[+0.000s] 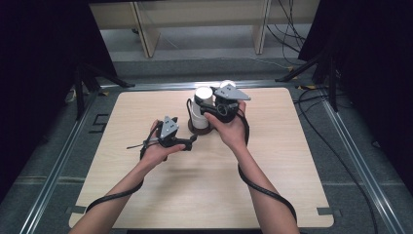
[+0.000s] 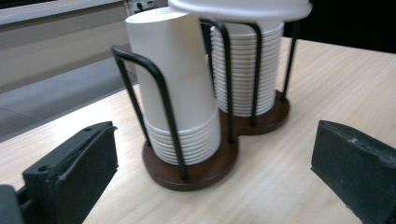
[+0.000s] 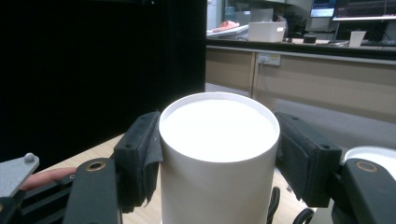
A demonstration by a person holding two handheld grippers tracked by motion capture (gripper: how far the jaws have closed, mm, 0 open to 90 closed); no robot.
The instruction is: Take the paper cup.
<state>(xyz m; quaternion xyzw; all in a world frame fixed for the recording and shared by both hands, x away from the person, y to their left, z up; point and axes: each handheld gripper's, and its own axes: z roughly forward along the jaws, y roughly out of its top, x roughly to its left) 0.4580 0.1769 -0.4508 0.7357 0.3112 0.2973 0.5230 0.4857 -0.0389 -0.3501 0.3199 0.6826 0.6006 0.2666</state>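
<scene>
Pale wood fills the middle of the high view: my desk (image 1: 160, 195), with dark curtains at both sides and a light bench across the upper part of the frame. Just above centre stands the cup holder (image 1: 200, 127), a brown figure-eight base with black wire hoops. It carries two stacks: upside-down paper cups (image 2: 180, 88) in the nearer bay of my left gripper view, and flat white lids (image 2: 243, 70) in the farther one.

My right gripper (image 1: 210, 111) reaches onto the cup stack from the right. In its own view the black fingers (image 3: 140, 154) sit either side of the top cup; the left pad looks to be touching the wall, while I cannot tell whether the right one presses or just stands beside it.

My left gripper (image 1: 192, 140) hovers lower left of the holder, its fingers spread wide with nothing between them.

I judge these cups light, thin-walled and easily crushed, and nested ones tend to cling. A gentle squeeze high on the wall, near the stiff closed bottom, seems the safest hold.
</scene>
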